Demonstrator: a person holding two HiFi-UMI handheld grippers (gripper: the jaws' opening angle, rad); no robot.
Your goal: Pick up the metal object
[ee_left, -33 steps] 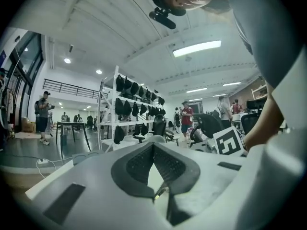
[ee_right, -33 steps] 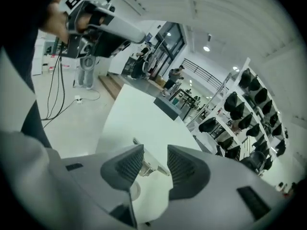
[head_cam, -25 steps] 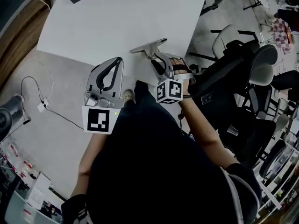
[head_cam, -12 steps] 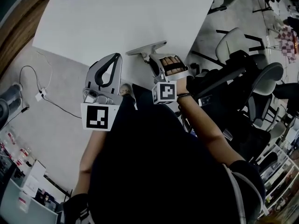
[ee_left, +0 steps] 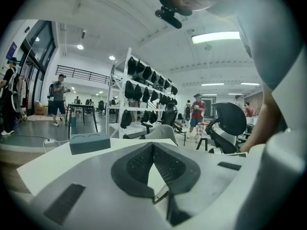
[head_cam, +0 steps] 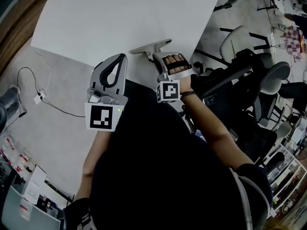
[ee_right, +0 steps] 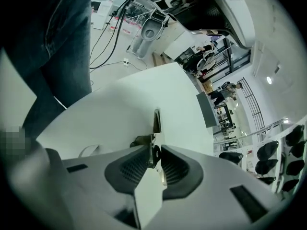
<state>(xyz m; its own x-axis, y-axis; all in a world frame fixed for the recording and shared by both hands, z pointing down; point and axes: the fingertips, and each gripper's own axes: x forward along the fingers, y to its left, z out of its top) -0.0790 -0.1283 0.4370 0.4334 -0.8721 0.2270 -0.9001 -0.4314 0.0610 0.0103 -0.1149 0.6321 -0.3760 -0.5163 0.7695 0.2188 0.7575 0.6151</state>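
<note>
Left gripper (head_cam: 120, 56) over near edge of white table (head_cam: 120, 18), jaws closed together, nothing between. Right gripper (ee_right: 153, 152) beside it at same edge, jaws closing round metal object (head_cam: 151, 47), its thin upright plate between pads. Grey box (ee_left: 89, 143) at table's far edge.

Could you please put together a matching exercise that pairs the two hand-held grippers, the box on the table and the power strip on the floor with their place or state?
Things:
1. left hand-held gripper
2. right hand-held gripper
3. dark grey rectangular box
4. white power strip

Places or states:
A. on the floor, left of the white table
B. flat silver metal object between its jaws
C. jaws together, nothing between them
D. at the table's far edge

Pairs: 1-C; 2-B (its jaws are closing on the object); 3-D; 4-A.
</note>
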